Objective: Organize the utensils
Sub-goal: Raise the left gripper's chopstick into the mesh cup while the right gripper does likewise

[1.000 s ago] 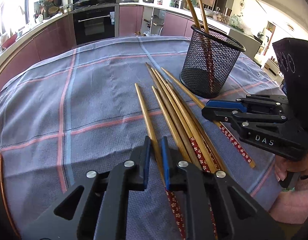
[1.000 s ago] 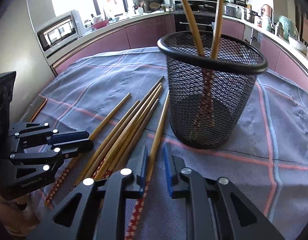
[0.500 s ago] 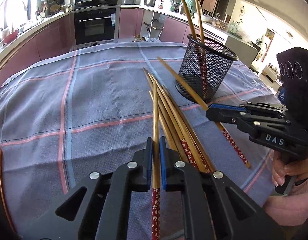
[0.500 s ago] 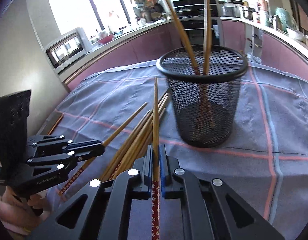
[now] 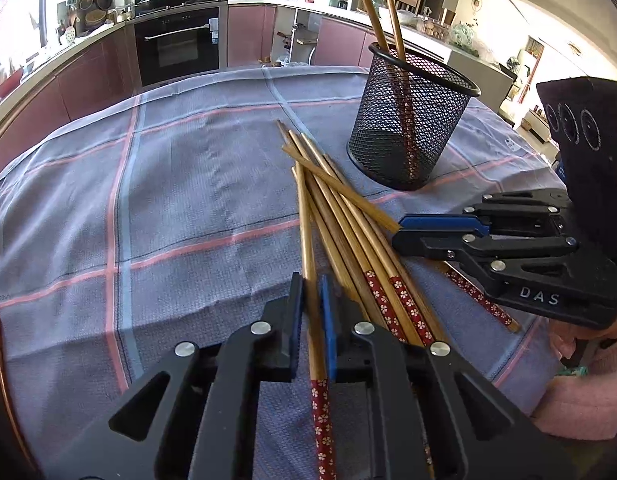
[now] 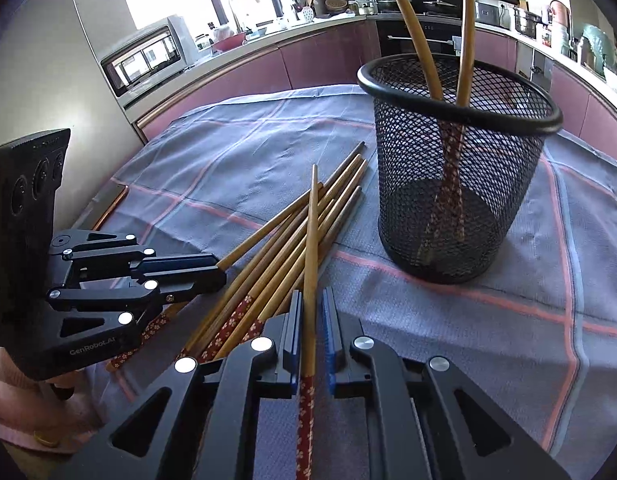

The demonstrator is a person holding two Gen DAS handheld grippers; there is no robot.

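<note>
Several bamboo chopsticks with red flowered ends lie in a loose pile on the checked cloth; the pile also shows in the right wrist view. My left gripper is shut on one chopstick. My right gripper is shut on another chopstick; that gripper also shows in the left wrist view. A black mesh cup stands upright behind the pile with two chopsticks in it.
A grey-blue cloth with pink stripes covers the table. The table's copper edge runs at the left. Kitchen cabinets and an oven stand beyond the table. The left gripper body sits left of the pile.
Both grippers closed on a chopstick each and lifted them off the pile. The left chopstick's tip now rests low over the pile; the right one points toward the cup.
</note>
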